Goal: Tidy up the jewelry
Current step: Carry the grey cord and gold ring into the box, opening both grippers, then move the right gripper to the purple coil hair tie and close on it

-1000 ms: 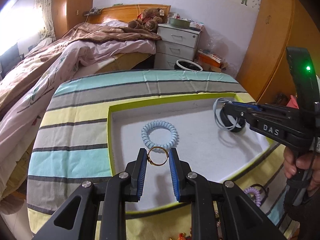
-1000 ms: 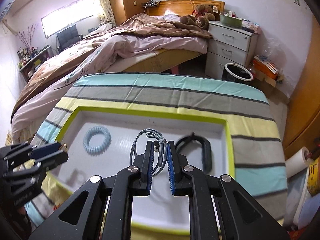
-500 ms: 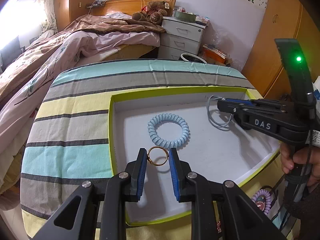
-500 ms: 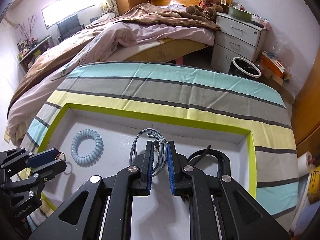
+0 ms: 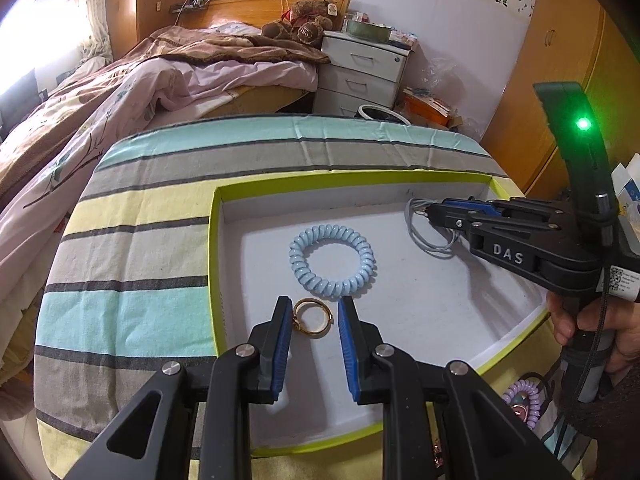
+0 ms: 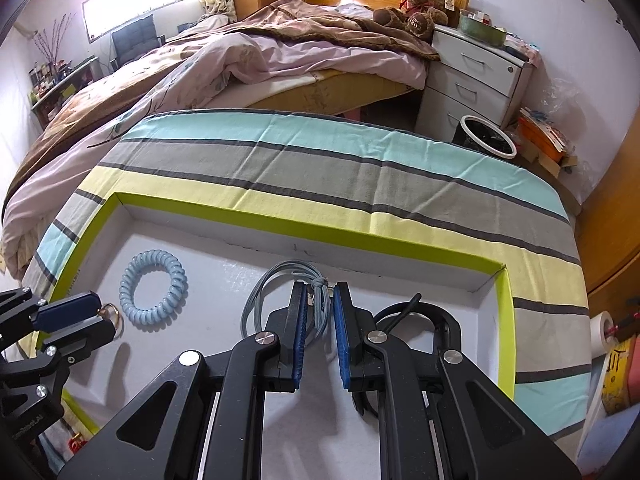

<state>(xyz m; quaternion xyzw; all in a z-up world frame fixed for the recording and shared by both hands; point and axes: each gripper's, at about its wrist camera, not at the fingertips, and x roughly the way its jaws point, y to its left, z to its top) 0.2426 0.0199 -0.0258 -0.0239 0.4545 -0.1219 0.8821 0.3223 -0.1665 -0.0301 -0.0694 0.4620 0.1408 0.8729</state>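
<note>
Our left gripper (image 5: pixel 312 317) hangs low over the near left part of the white tray (image 5: pixel 420 312), its jaws parted, the gold ring (image 5: pixel 311 317) lying between the blue pads and touching the left one. Just beyond the ring we see the pale blue coil bracelet (image 5: pixel 332 260) flat on the tray floor. Our right gripper (image 6: pixel 321 312) has its jaws parted too, with the knotted grey cord (image 6: pixel 276 284) loose between them. To its right, a black band (image 6: pixel 424 316) lies partly hidden under the fingers.
</note>
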